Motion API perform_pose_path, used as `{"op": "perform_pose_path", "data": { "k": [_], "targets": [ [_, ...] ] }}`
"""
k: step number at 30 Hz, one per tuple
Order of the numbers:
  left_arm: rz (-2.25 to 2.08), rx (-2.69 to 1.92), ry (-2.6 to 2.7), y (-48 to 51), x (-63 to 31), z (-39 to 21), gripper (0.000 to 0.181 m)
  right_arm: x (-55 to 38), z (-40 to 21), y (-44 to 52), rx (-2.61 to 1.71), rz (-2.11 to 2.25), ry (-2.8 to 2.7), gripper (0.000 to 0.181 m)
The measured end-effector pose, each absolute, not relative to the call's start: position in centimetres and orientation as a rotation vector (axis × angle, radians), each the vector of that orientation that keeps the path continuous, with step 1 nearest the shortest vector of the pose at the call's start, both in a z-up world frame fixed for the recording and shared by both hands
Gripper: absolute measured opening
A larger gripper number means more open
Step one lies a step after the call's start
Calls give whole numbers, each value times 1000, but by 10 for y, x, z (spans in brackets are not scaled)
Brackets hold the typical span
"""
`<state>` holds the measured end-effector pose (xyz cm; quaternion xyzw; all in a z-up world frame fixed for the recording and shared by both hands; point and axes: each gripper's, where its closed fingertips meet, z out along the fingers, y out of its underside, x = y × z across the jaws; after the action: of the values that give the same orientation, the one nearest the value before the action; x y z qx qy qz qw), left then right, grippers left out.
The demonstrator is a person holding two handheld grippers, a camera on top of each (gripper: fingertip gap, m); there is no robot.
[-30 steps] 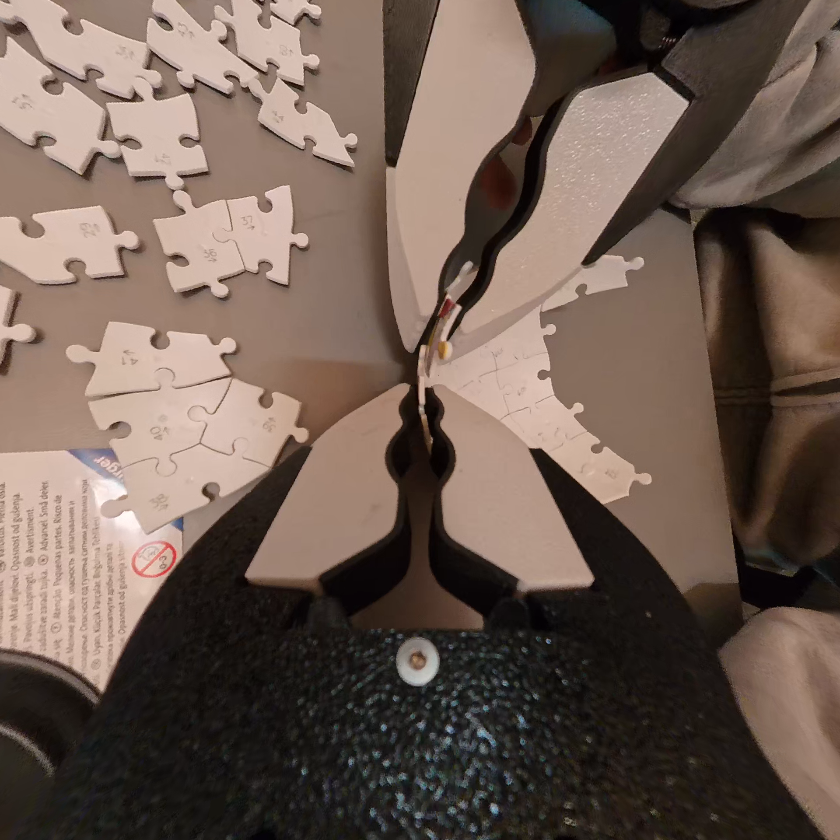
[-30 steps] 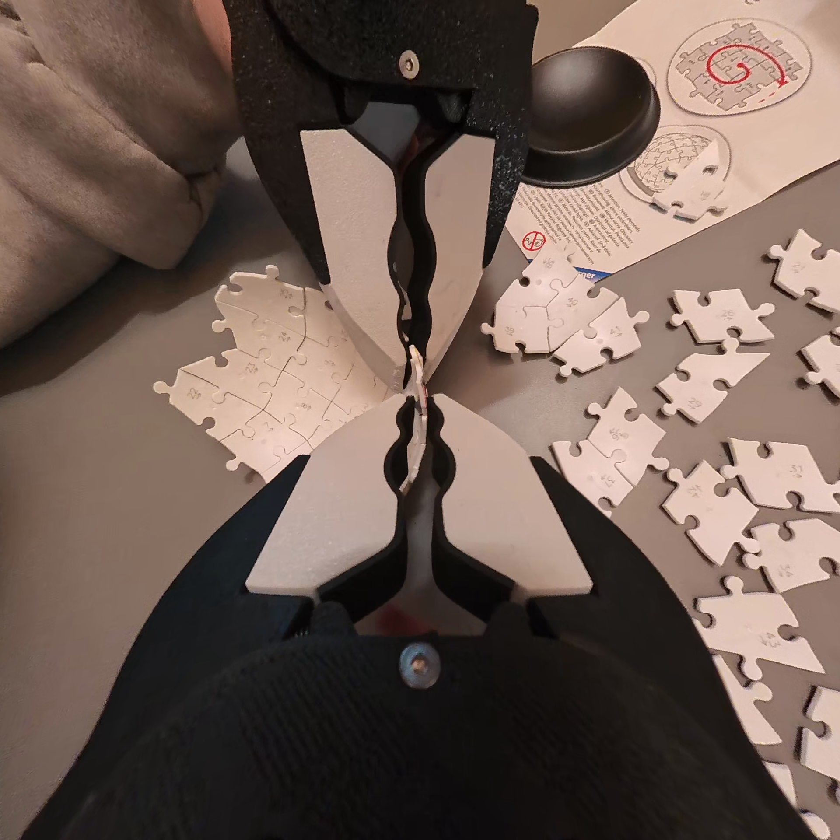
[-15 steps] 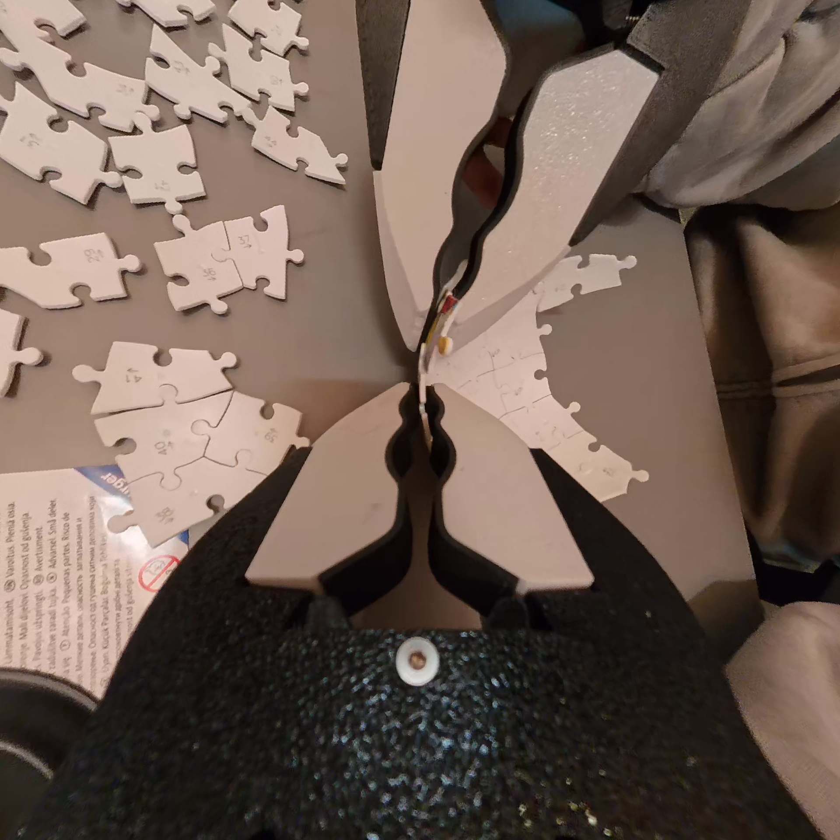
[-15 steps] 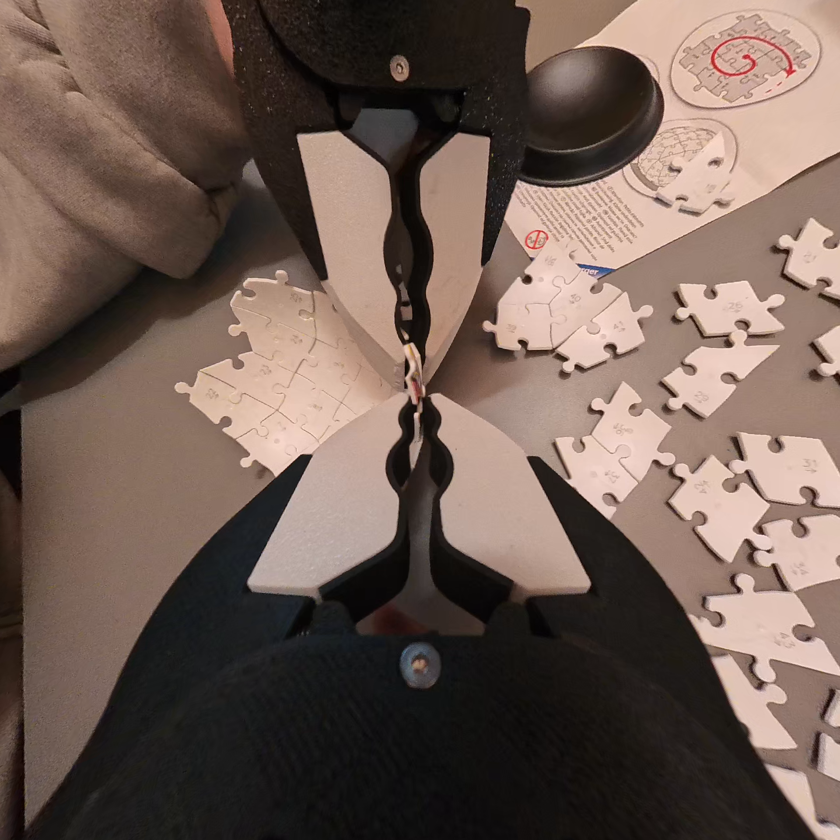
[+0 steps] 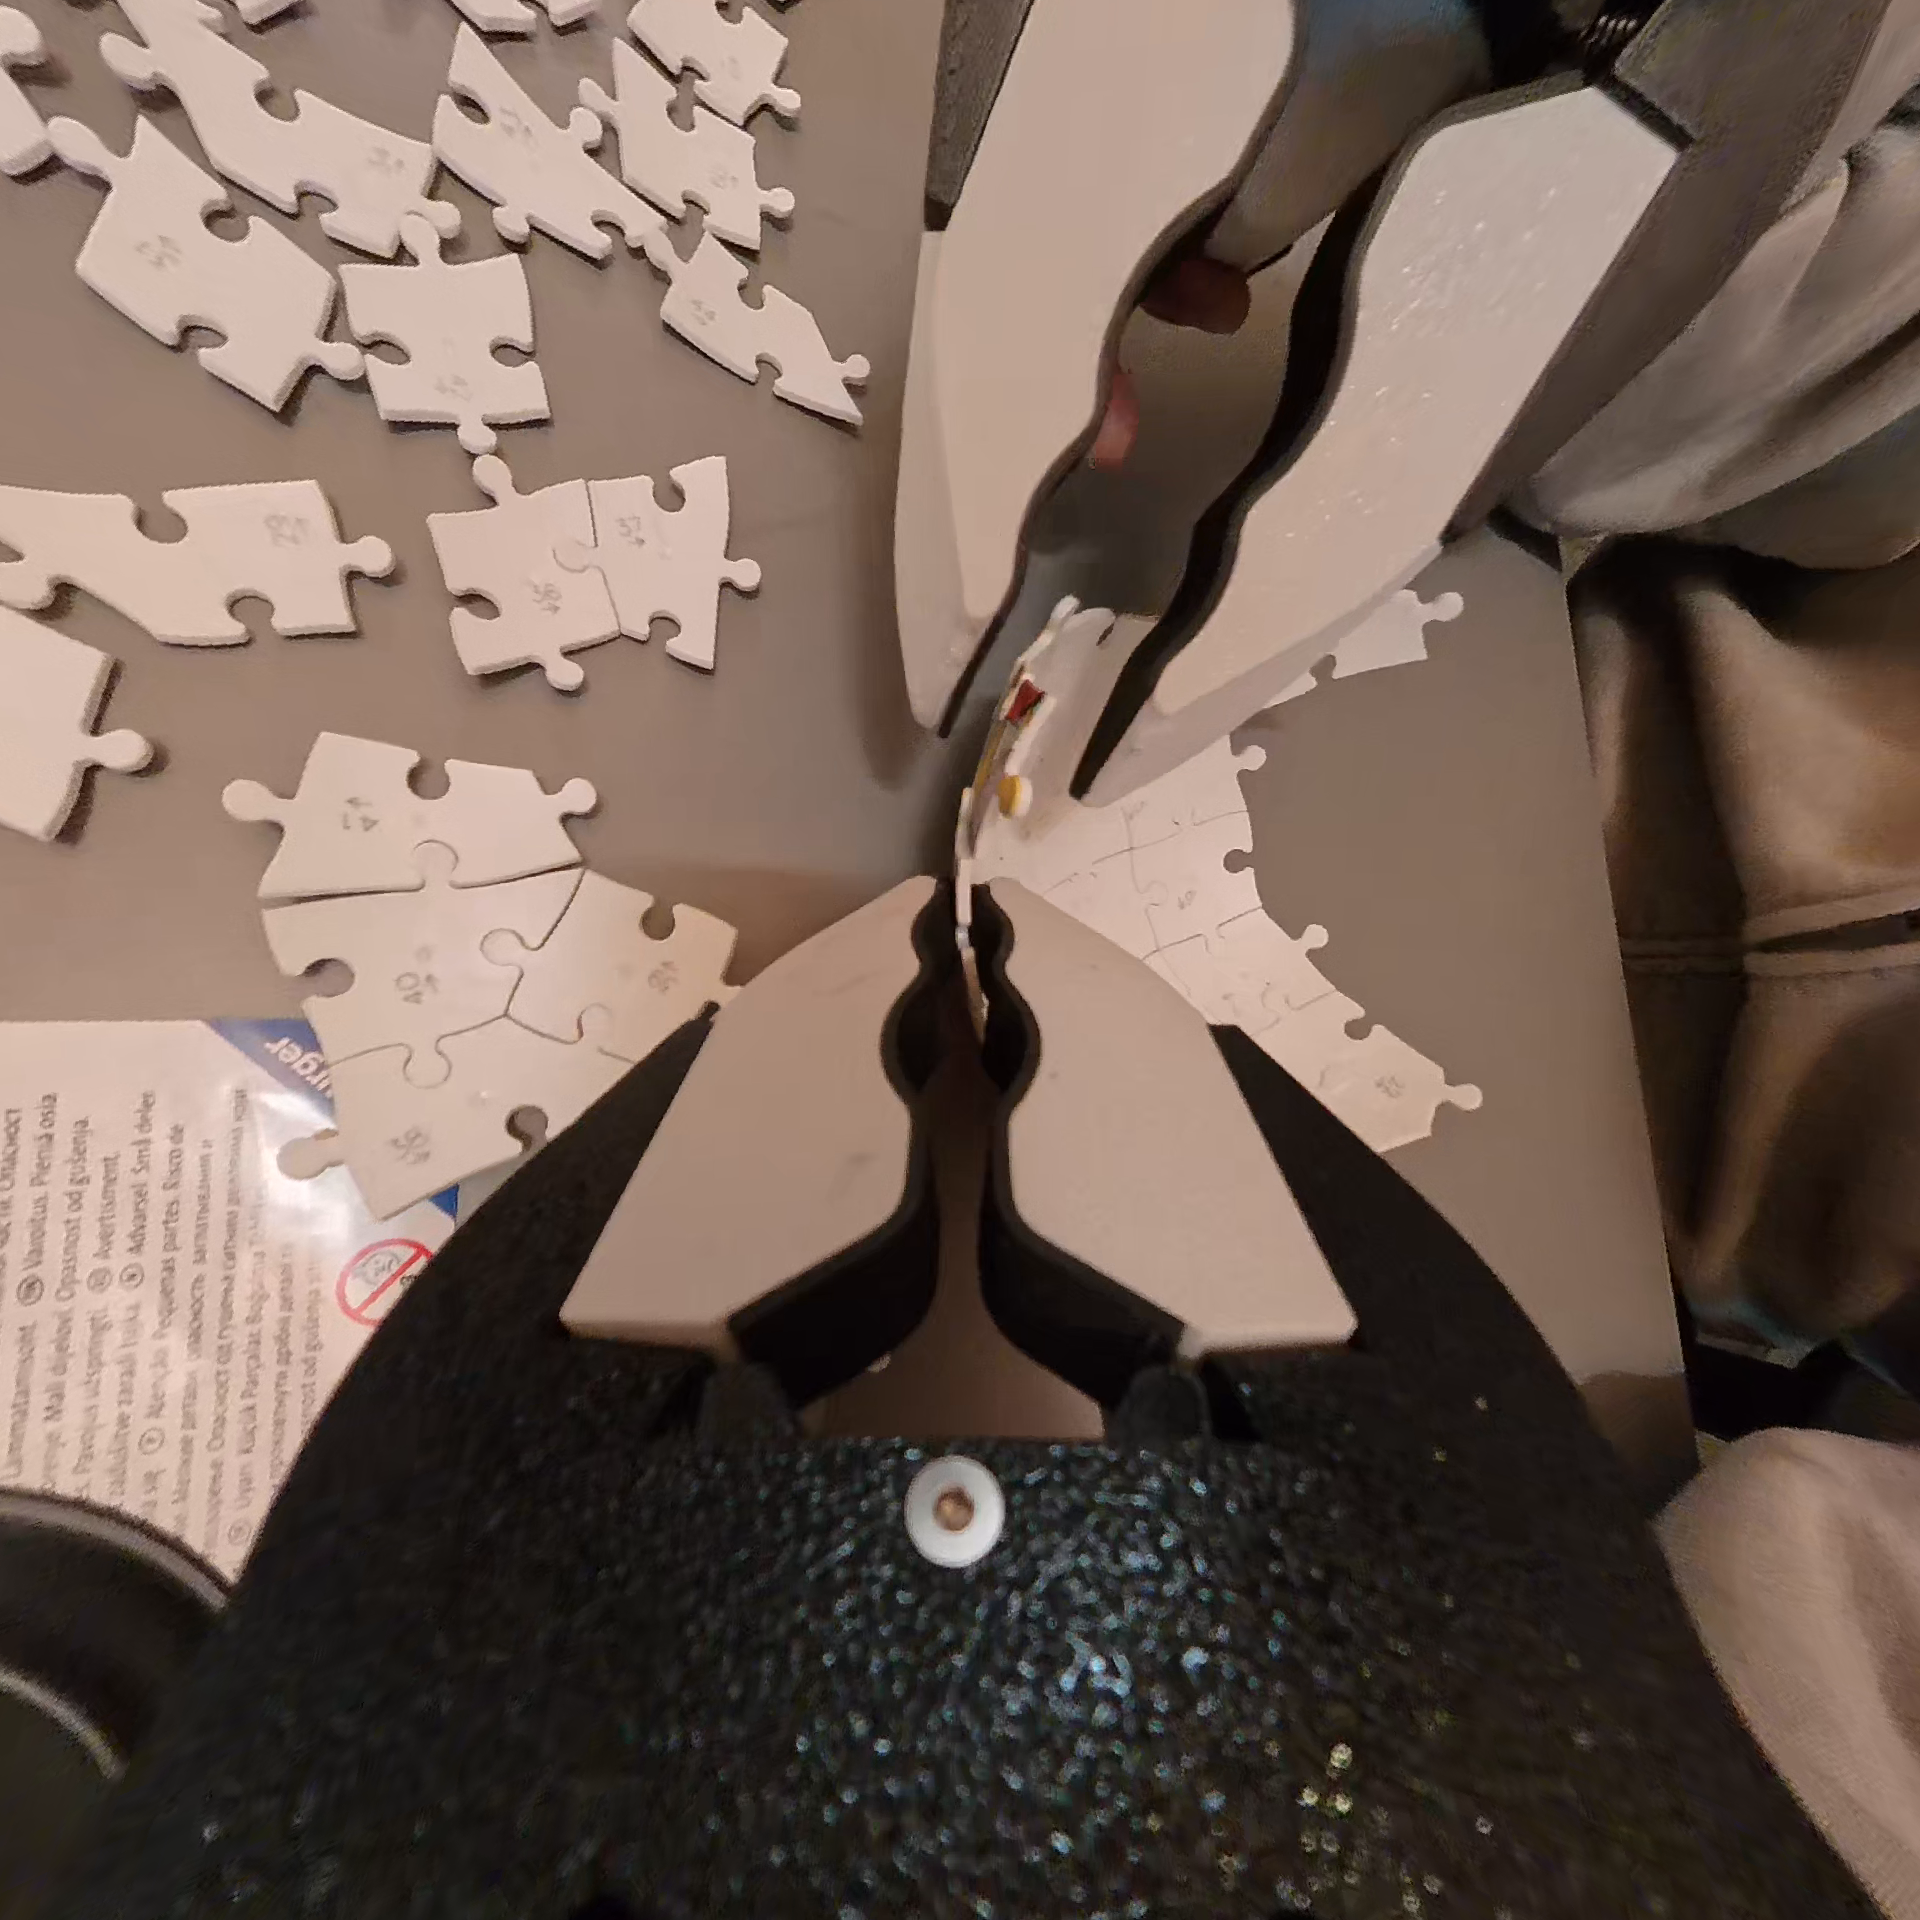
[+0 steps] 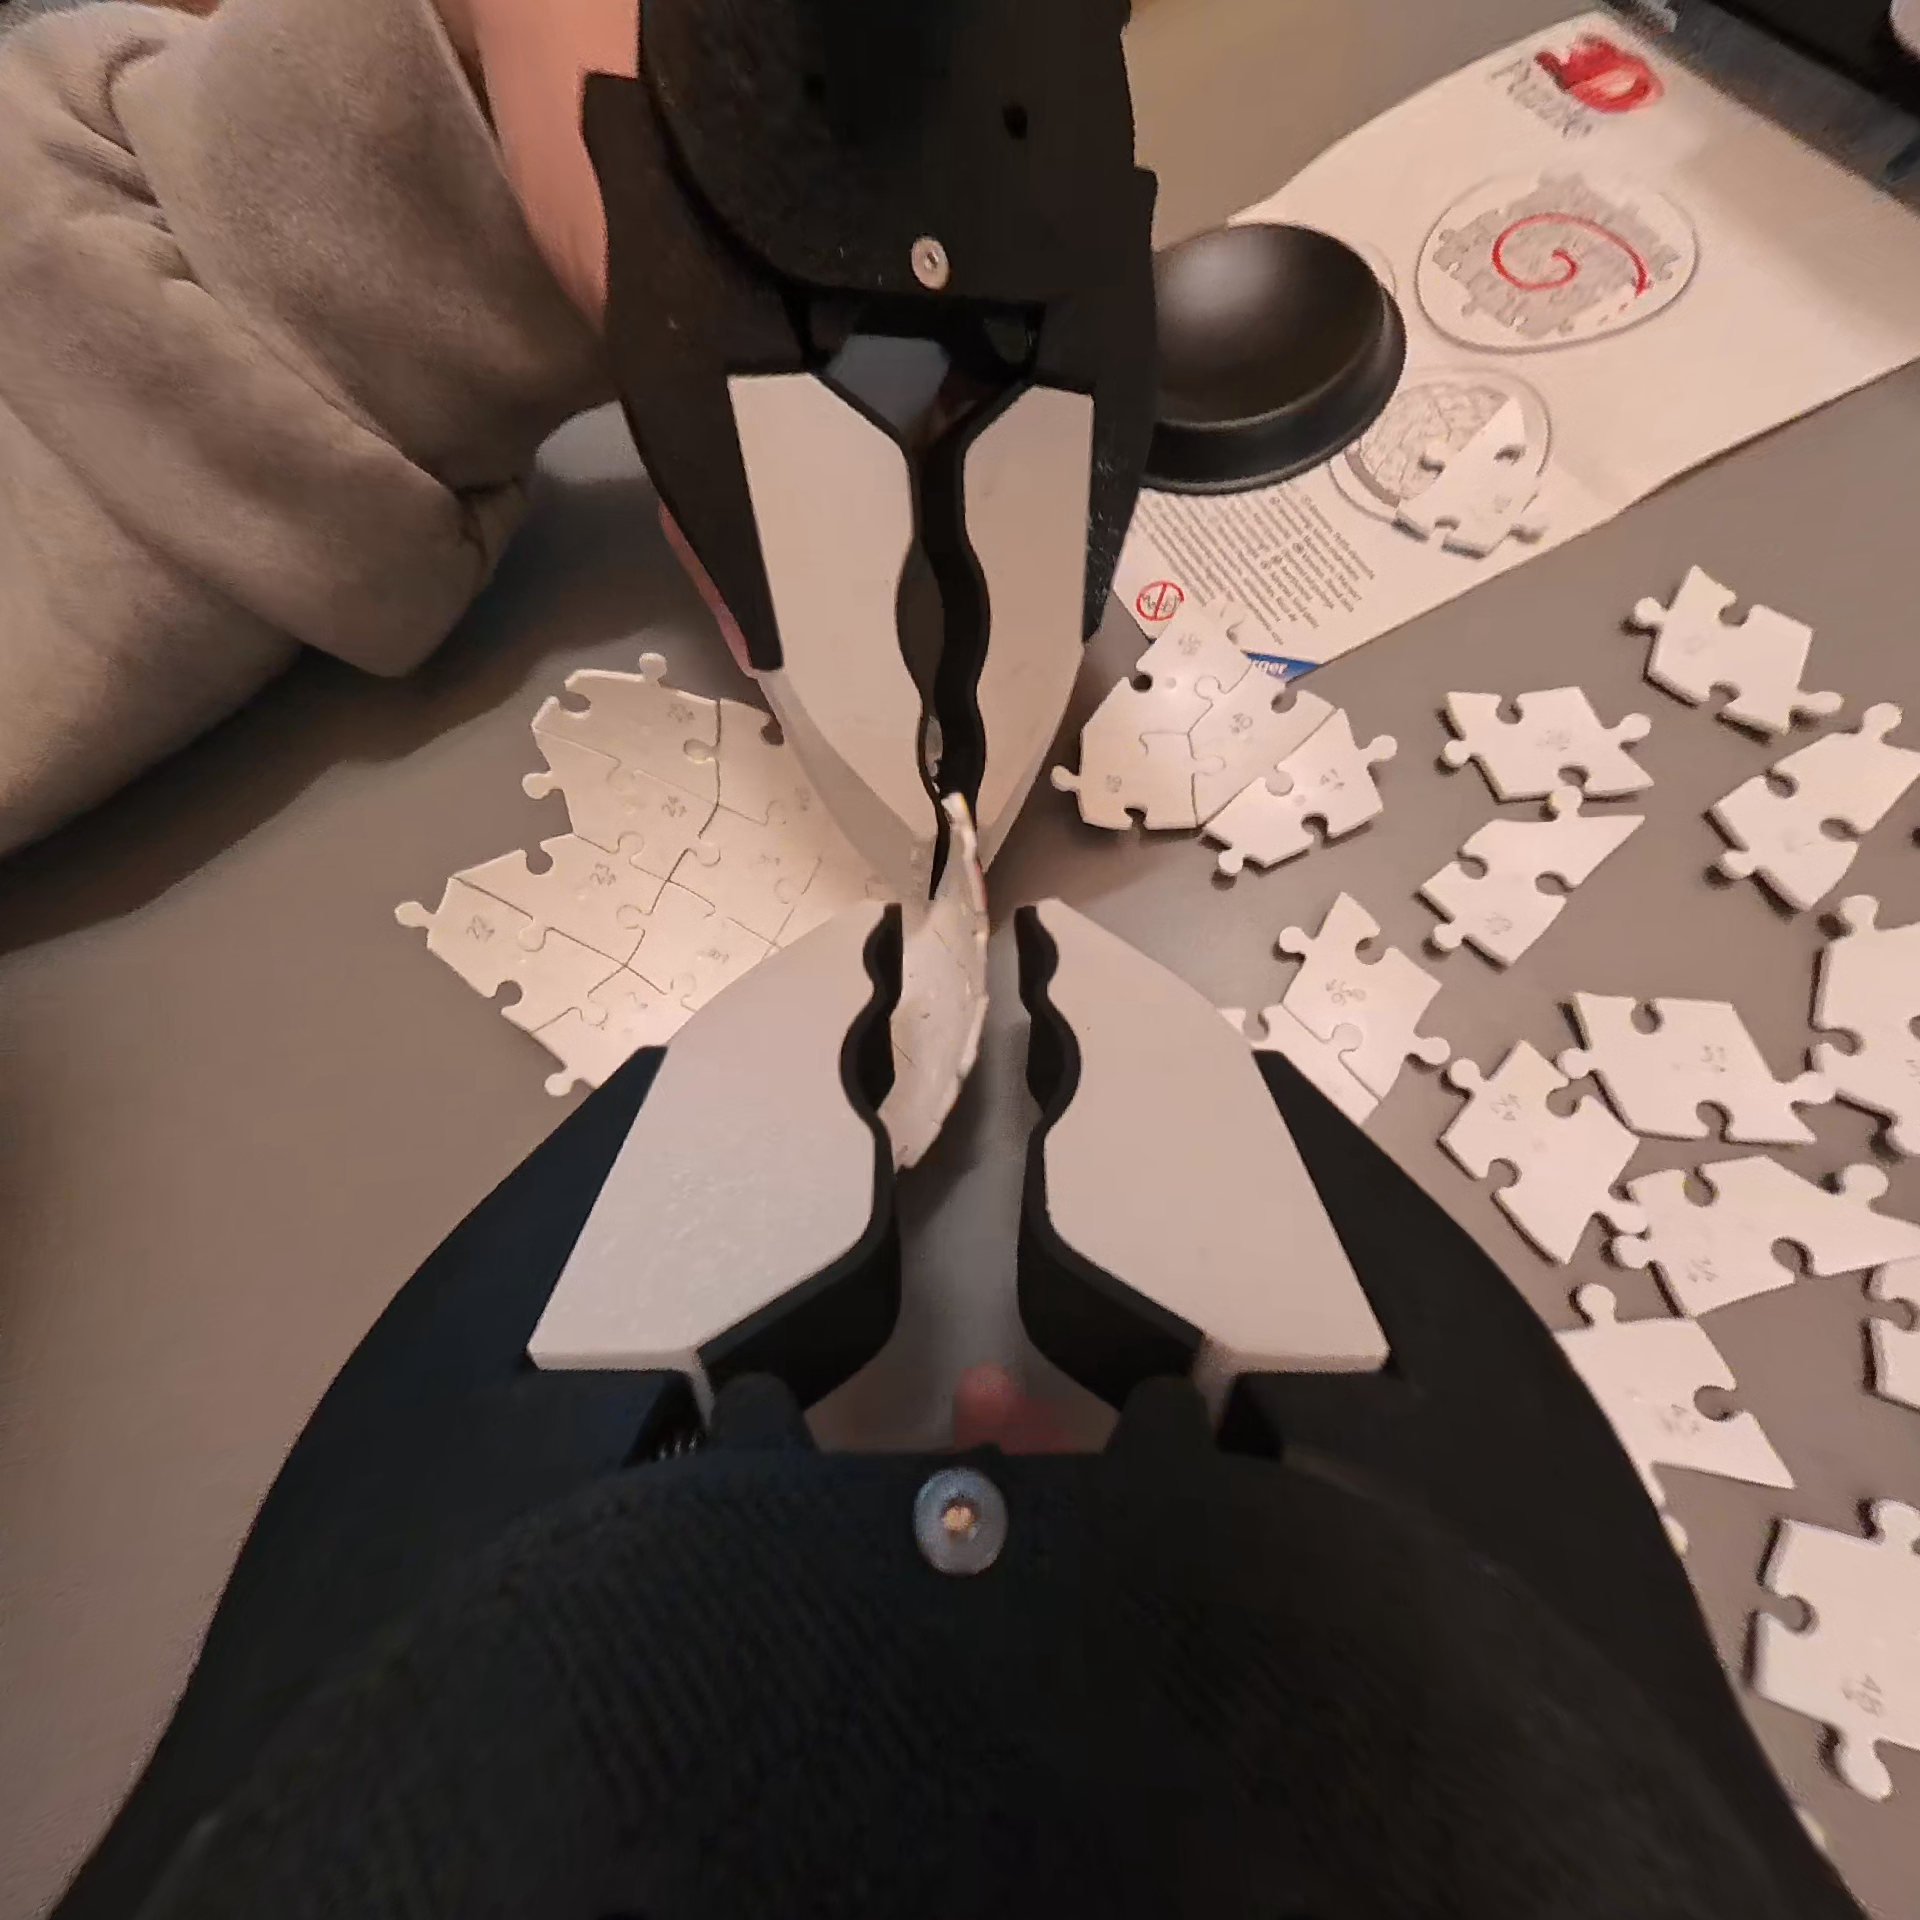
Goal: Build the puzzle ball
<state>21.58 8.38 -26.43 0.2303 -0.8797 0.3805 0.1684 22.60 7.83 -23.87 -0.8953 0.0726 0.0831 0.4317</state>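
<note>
My left gripper [image 5: 961,888] is shut on the edge of a small curved white puzzle section [image 5: 1039,686], seen edge-on with a bit of red and yellow print. My right gripper [image 6: 956,914] faces it tip to tip with its jaws open. The same section [image 6: 940,1029] hangs in the gap between the right jaws, close to the left-hand one. The left gripper [image 6: 940,862] comes in from the top of the right wrist view; the right gripper [image 5: 1013,758] comes in from the top of the left wrist view. A larger joined section [image 6: 623,883] lies on the grey table under both.
A small joined cluster [image 6: 1216,748] and several loose white pieces [image 6: 1538,883] lie spread on the table [image 6: 260,1143]. A black round stand [image 6: 1268,343] sits on a printed instruction sheet [image 6: 1558,260]. A person's beige sleeve [image 6: 208,364] rests beside the joined section. Less than 4 cm separates the two grippers' tips.
My right gripper has opened and let go of the held puzzle section. My left gripper stays shut on it. Both views have shifted slightly.
</note>
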Motion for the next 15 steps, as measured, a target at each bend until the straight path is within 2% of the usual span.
{"op": "perform_pose_path", "data": {
  "k": [4, 8, 15],
  "targets": [
    [1087, 639, -2518, 83, 215, -263, 2, 226, -240, 85, -2251, 185, 129, 20],
    [1088, 625, -2533, 82, 215, -262, 2, 226, -239, 89, -2251, 181, 85, 4],
    [1105, 593, -2572, 82, 216, -262, 2, 228, -239, 88, -2249, 248, 133, 3]
  ]
}}
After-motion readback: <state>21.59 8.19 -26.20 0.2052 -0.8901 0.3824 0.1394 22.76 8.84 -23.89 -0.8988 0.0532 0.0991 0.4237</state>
